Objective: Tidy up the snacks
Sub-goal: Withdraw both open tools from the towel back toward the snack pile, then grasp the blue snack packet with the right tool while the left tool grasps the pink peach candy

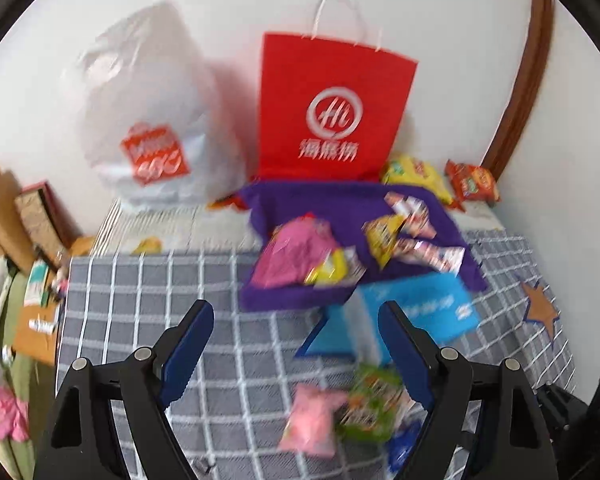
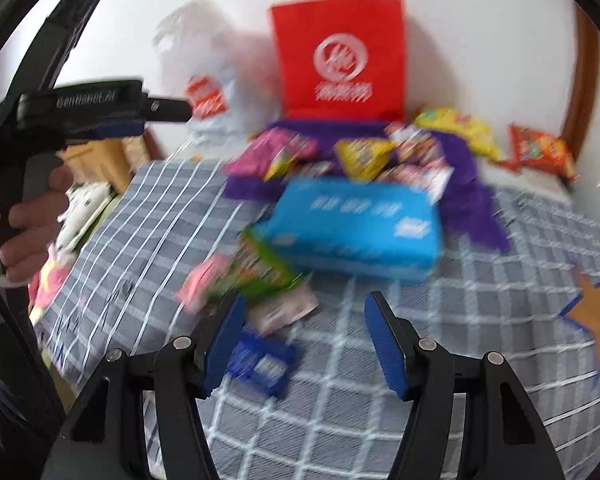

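Observation:
Snack packets lie on a grey checked bedspread [image 1: 148, 300]. A blue box [image 1: 424, 316] [image 2: 356, 228] sits in front of a purple cloth [image 1: 320, 208] [image 2: 472, 200] that carries pink [image 1: 296, 252], yellow [image 1: 384, 236] and striped packets. A pink packet [image 1: 312, 420] [image 2: 204, 280], a green packet [image 1: 372, 404] [image 2: 260, 268] and a dark blue packet [image 2: 260, 364] lie nearest. My left gripper [image 1: 296, 344] is open and empty above the spread. My right gripper [image 2: 304, 340] is open and empty just before the near packets. The left gripper's body shows at the left edge of the right wrist view. Both views are blurred.
A red paper bag [image 1: 332, 108] [image 2: 340, 56] and a white plastic bag [image 1: 148, 112] [image 2: 208, 76] stand against the wall. Yellow [image 1: 416, 176] and red [image 1: 474, 182] packets lie beside the red bag. Cardboard boxes [image 1: 16, 216] and clutter sit left of the bed.

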The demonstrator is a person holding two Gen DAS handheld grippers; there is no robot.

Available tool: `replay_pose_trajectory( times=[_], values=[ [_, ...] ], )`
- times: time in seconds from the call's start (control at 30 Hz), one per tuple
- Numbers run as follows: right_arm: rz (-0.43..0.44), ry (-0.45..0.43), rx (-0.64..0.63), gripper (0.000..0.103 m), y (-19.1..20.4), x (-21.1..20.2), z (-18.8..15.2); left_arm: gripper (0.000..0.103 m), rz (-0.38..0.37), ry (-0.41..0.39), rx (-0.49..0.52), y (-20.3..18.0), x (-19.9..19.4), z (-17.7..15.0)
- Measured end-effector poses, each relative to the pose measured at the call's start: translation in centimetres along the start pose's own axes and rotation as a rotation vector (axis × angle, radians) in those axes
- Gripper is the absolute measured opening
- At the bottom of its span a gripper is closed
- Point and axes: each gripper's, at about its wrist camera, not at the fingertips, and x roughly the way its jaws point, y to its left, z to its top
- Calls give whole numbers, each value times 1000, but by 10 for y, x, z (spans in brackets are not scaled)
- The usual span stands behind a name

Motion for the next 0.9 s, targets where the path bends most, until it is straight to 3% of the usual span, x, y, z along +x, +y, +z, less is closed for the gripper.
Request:
replay_pose_trajectory(
  times=[0.13,0.37,0.67,0.7,0.8,0.87,0.9],
  values=[
    [27,68,-1,62,16,25,-20,83,10,35,-8,16,4,-26],
    [53,187,115,62,19,58,-35,83,-29,74,-31,31,15,-54],
    [12,162,136,69,26,77,-34,83,-66,100,-15,35,28,-76],
    [1,154,118,68,28,77,-35,83,-71,105,-13,35,30,-78],
    [-73,137,72,46,27,77,-37,83,-82,122,6,30,38,-84],
    [-56,128,83,42,21,74,-37,83,-83,131,30,24,45,-89],
    [-49,125,91,31,17,71,-38,83,-79,139,39,21,49,-90]
  ],
)
